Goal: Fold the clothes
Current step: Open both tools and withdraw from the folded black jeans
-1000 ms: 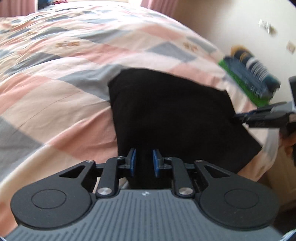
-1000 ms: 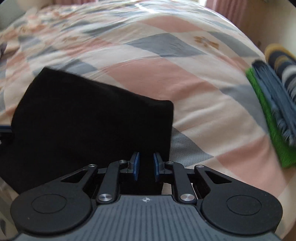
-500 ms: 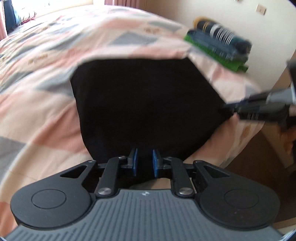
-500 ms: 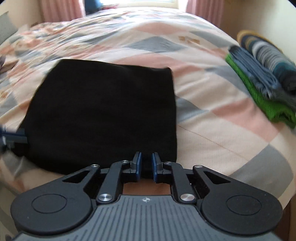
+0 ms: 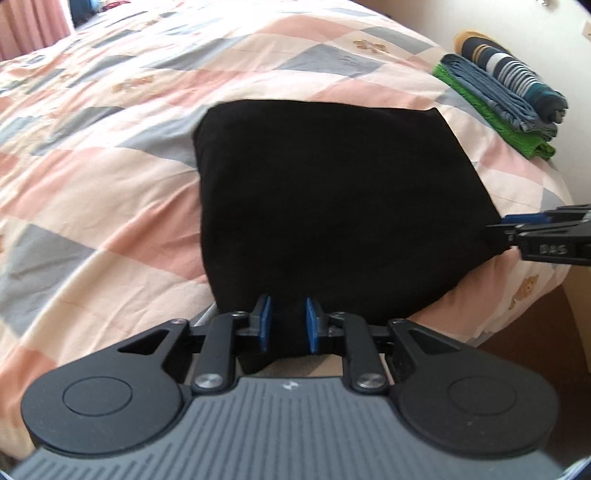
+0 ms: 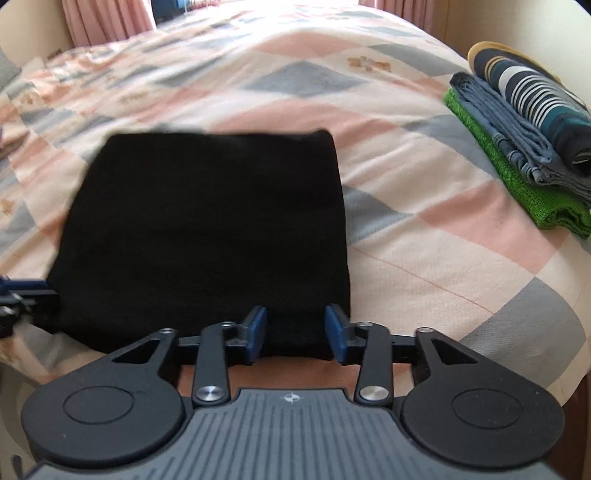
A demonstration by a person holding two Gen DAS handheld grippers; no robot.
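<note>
While left gripper [image 5: 287, 325] pinches the near edge of the black folded garment [image 5: 332, 206], right gripper [image 6: 295, 334] sits parted around its near right corner. Garment lies flat on the checked quilt [image 6: 424, 206], roughly square, no clear long axis; folded stack [image 6: 524, 140] well right.

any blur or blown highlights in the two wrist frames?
Left wrist: black garment reads as a flat black patch without fold detail, and the quilt is softly blurred. Right wrist: the garment's far edge is smeared, the window end of the bed is blown out, and the folded stack stays sharp.
</note>
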